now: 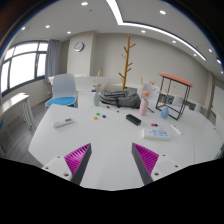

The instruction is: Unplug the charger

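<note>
My gripper (111,150) is open and empty above the near part of a white table (110,138), and its two magenta pads stand wide apart. A small white flat object (63,122), perhaps a power strip or charger, lies on the table beyond and to the left of the fingers. A black oblong item (133,119) lies beyond the right finger, with a white and blue item (157,132) to its right. I cannot make out a plug or a cable. Nothing is between the fingers.
At the table's far side are a grey bag (122,97), a clear bottle (97,99), a pink bottle (146,100) and a blue cup (165,112). A blue chair (63,92), a wooden coat stand (126,60) and an orange-topped side table (176,80) stand behind.
</note>
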